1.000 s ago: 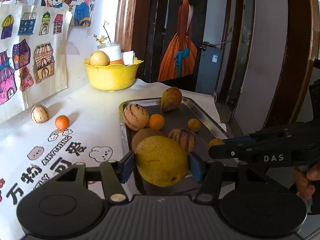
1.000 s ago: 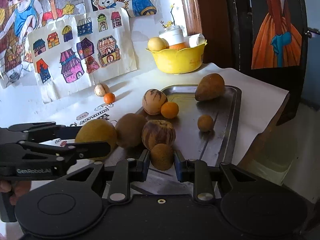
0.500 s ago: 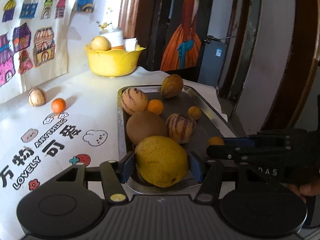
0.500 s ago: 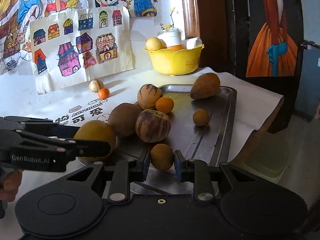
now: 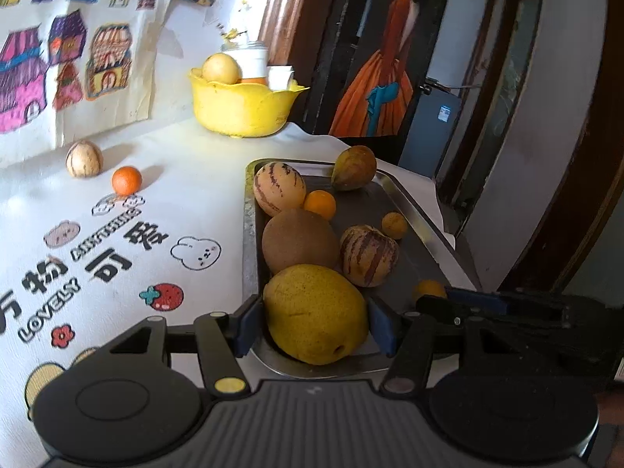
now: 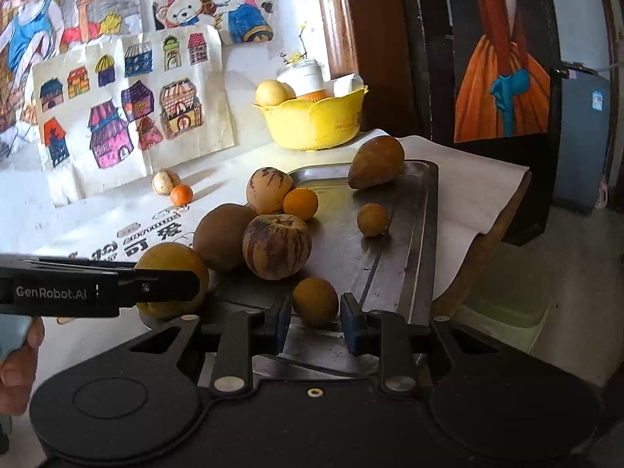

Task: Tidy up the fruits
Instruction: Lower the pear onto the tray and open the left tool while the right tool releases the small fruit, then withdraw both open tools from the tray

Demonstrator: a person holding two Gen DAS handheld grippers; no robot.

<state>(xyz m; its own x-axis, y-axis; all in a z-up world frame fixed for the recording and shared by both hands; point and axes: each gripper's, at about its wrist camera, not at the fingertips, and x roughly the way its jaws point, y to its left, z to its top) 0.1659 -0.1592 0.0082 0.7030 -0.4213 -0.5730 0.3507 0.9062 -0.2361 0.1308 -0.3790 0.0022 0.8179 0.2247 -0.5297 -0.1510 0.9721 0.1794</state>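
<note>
A: Checking L side first. Clamped on big yellow pear (image 5: 316,312) w/ left gripper (image 5: 315,321). Blue pads tight on both flanks, jaws roughly mid-width.

B: Where exactly?

A: Over near-left corner of steel tray (image 5: 249,234). Resting or just above, can't tell.

B: And R side?

A: Low at tray's near edge w/ right gripper (image 6: 316,314), small brownish-orange fruit (image 6: 315,300) btwn pads. Narrow jaws, opening right now. Pads right at its sides, no clear gap. Sits on tray floor.

B: Rest of tray?

A: Just behind pear, round brown fruit (image 5: 299,240). Beside that, to the right, dark-striped pepino (image 5: 368,255). Farther back on left, paler striped pepino (image 5: 279,188) w/ small orange (image 5: 319,204) touching it. Alone nr right rim, tiny yellowish fruit (image 5: 394,225). At far end, brown-green pear (image 5: 354,167).

B: Off tray?

A: On printed tablecloth (image 5: 187,195), nr wall drawings (image 5: 105,58), pale striped fruit (image 5: 84,158) + mandarin (image 5: 126,180) side by side. At back, yellow bowl (image 5: 241,109) w/ pale round fruit (image 5: 220,68) + white jar (image 5: 249,58) inside.

B: Any hands showing?

A: Only person's fingers (image 6: 19,362) at lower-left edge of right wrist view, under left gripper's body.
</note>
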